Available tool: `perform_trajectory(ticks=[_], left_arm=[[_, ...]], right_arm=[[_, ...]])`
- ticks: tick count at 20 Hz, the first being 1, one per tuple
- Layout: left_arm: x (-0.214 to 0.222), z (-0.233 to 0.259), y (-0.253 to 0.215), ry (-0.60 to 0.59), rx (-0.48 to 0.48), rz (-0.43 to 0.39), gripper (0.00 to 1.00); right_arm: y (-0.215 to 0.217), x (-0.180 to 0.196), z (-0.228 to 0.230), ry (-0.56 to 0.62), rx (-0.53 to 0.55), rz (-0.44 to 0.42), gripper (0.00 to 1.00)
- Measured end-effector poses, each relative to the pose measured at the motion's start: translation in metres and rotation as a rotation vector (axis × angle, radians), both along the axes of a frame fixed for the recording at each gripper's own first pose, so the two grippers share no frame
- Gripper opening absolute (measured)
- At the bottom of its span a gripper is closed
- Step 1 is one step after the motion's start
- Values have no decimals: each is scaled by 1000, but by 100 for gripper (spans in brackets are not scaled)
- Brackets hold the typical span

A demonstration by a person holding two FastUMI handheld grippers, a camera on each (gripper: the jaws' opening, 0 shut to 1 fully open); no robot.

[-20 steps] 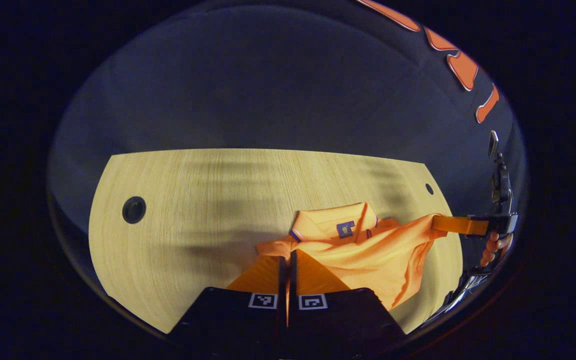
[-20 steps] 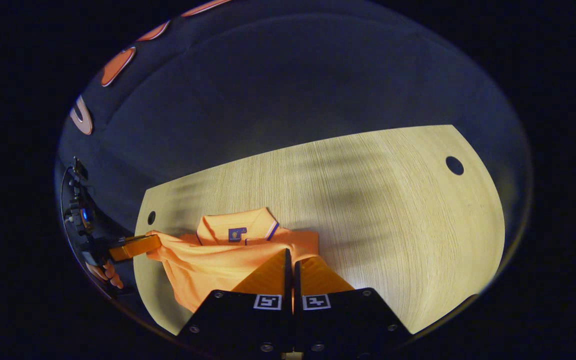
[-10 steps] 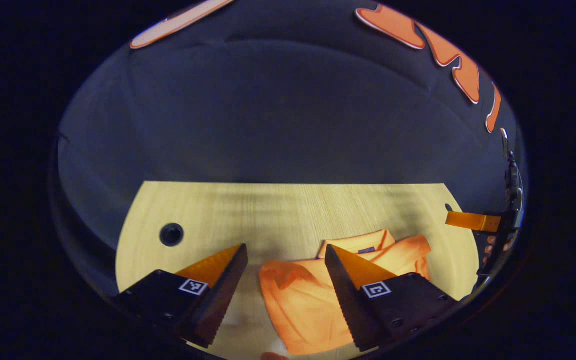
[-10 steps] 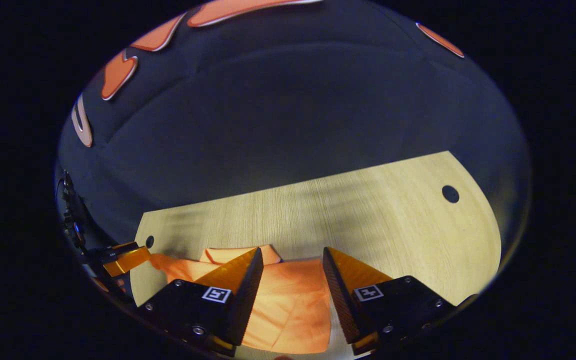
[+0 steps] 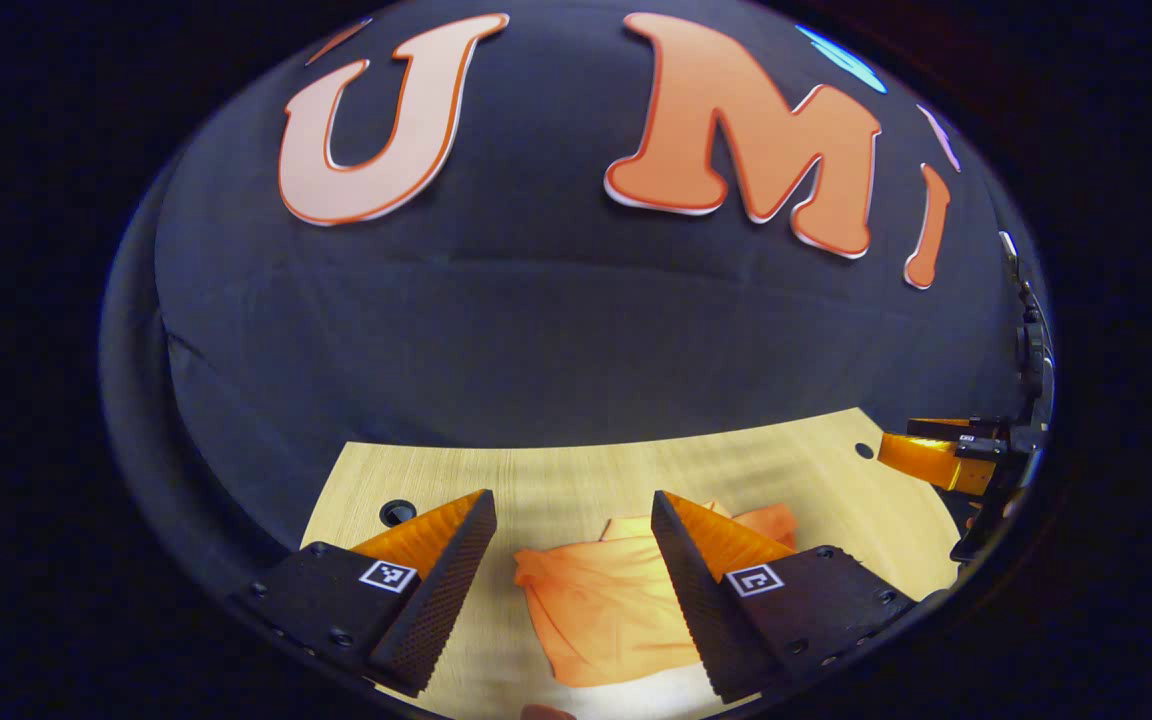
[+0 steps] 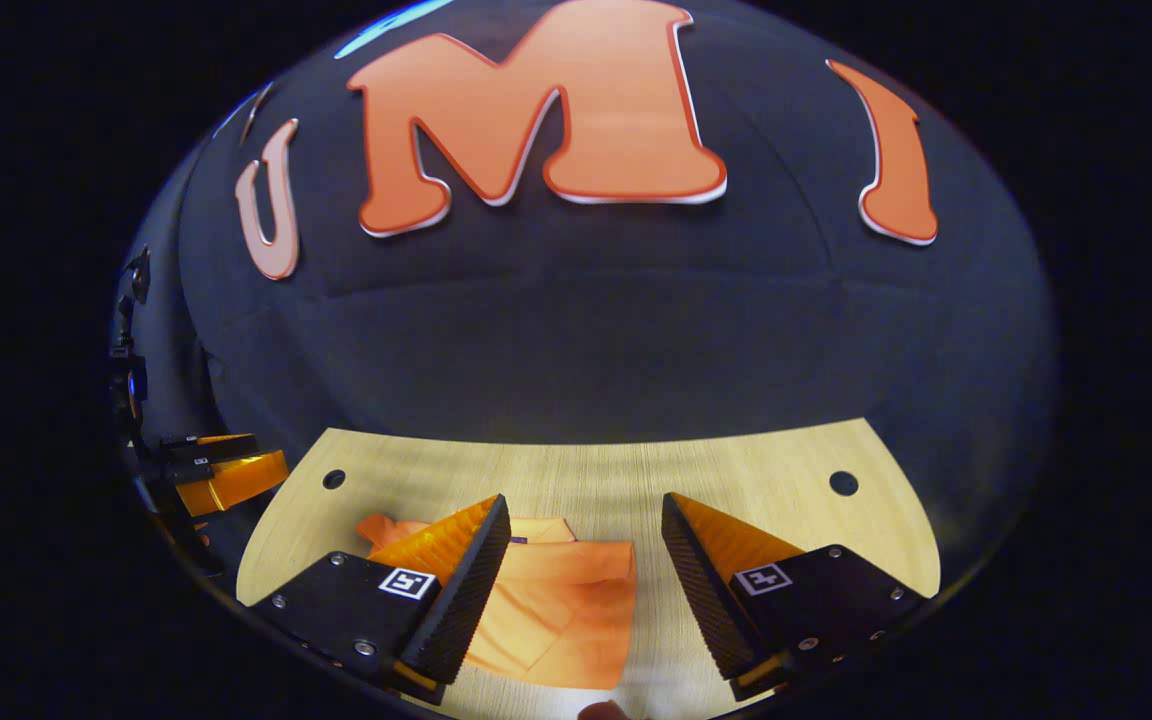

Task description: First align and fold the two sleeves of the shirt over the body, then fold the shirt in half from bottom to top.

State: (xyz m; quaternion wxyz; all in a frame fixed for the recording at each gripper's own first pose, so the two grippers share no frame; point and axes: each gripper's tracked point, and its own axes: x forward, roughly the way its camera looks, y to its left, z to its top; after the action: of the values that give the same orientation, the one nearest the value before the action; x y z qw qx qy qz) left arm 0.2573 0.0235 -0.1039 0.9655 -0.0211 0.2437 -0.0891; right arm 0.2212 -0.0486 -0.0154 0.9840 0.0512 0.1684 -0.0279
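My left gripper (image 5: 568, 560) and right gripper (image 6: 581, 555) both hang above the tabletop (image 6: 736, 480) with jaws spread wide, holding nothing. The orange shirt (image 5: 601, 605) lies folded on the wood below them, collar toward the wall. The top layer looks loose and a little skewed; I judge that a careless brush from either finger could drag it open.
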Motion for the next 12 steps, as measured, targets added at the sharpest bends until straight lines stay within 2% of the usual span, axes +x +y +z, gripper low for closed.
perform_trajectory(ticks=[3,6,12], left_arm=[[-48,32,-10,-71,-6,-16,96],[-87,50,-23,-131,21,-11,96],[-164,102,-28,-283,0,58,95]], right_arm=[[3,-43,32,-102,-64,20,93],[1,-80,45,-161,-118,21,93],[6,-146,83,-319,-127,31,93]])
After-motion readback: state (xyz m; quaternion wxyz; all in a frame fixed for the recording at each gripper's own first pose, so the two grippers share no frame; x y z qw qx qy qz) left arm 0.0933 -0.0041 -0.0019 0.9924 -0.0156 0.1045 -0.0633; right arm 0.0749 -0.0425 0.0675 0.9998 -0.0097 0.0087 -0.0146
